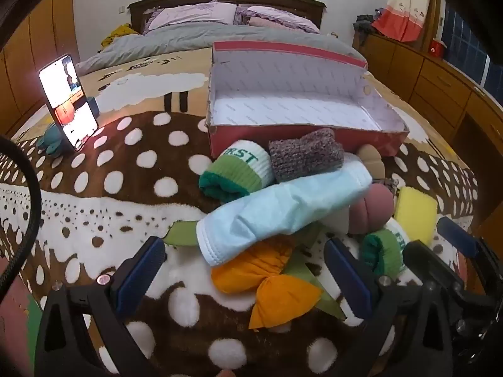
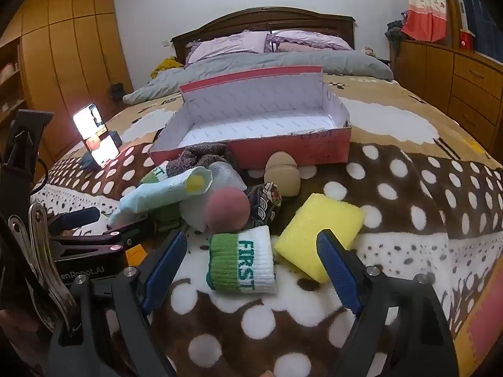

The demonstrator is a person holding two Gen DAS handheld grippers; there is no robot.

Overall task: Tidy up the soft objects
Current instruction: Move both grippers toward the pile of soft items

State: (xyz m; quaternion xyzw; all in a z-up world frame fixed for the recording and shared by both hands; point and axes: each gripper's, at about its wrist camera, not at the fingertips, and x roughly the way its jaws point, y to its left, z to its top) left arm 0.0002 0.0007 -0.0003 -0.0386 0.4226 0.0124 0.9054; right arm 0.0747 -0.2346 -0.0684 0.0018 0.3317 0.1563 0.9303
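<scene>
A: What's the setting?
B: A bed under a brown, white-dotted blanket (image 2: 393, 188), wooden wardrobes on the left.
A: And the soft things?
B: Heaped near the empty pink box (image 2: 251, 132): rolled sock (image 2: 242, 259), yellow sponge (image 2: 320, 232).
A: Grippers?
B: Left gripper (image 1: 248, 279) and right gripper (image 2: 251, 260) both gape, holding nothing. The far clutter is probably clothes.

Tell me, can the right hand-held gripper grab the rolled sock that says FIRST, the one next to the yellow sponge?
Probably yes. The right hand-held gripper is open, and the rolled FIRST sock lies right between its fingers with nothing on top. The yellow sponge sits close beside it and might get nudged.
</scene>
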